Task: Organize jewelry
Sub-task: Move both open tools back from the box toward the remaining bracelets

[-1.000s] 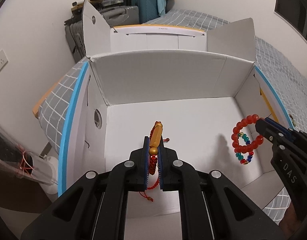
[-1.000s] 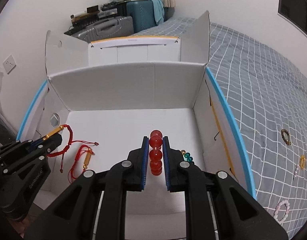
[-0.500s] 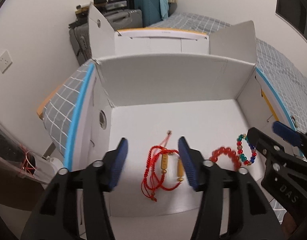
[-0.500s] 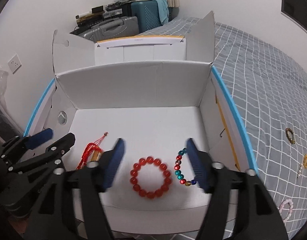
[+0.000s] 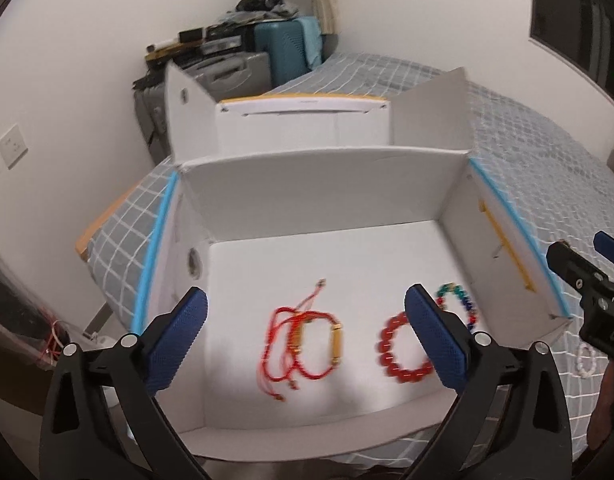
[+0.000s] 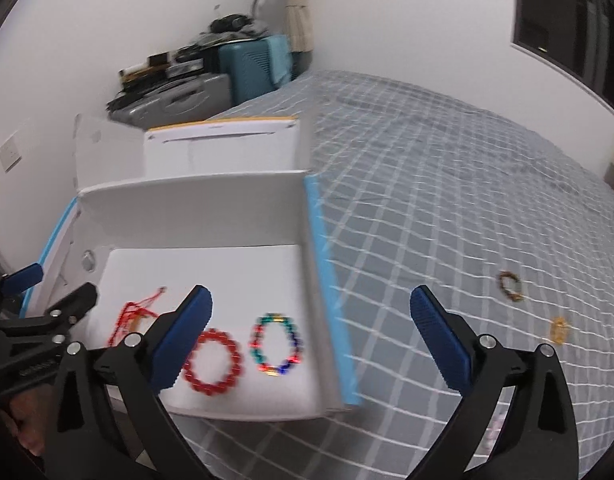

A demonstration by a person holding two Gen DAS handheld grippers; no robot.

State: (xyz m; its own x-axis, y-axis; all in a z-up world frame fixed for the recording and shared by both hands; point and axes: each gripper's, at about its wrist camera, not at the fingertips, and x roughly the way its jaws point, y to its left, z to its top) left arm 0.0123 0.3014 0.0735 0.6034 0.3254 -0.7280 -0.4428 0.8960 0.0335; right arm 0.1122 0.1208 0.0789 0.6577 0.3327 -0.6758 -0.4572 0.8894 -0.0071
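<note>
A white open box (image 5: 323, 196) (image 6: 195, 196) sits on the grey checked bed. Inside lie red cord bracelets with gold tubes (image 5: 303, 344) (image 6: 135, 314), a red bead bracelet (image 5: 399, 356) (image 6: 213, 362) and a multicoloured bead bracelet (image 5: 463, 304) (image 6: 277, 344). My left gripper (image 5: 307, 344) is open and empty above the box's near edge. My right gripper (image 6: 311, 344) is open and empty, over the box's right wall. On the bed to the right lie a dark bead bracelet (image 6: 510, 286), a gold piece (image 6: 559, 330) and a white bead bracelet (image 5: 586, 364).
The grey checked bed cover (image 6: 447, 184) stretches to the right. Suitcases and clutter (image 5: 243, 56) stand against the far wall. A wall socket (image 5: 13, 150) is at the left. The right gripper shows at the right edge of the left wrist view (image 5: 587, 280).
Both grippers opened and dropped their bracelets into the box, then pulled back. The right gripper has swung right toward the bed.
</note>
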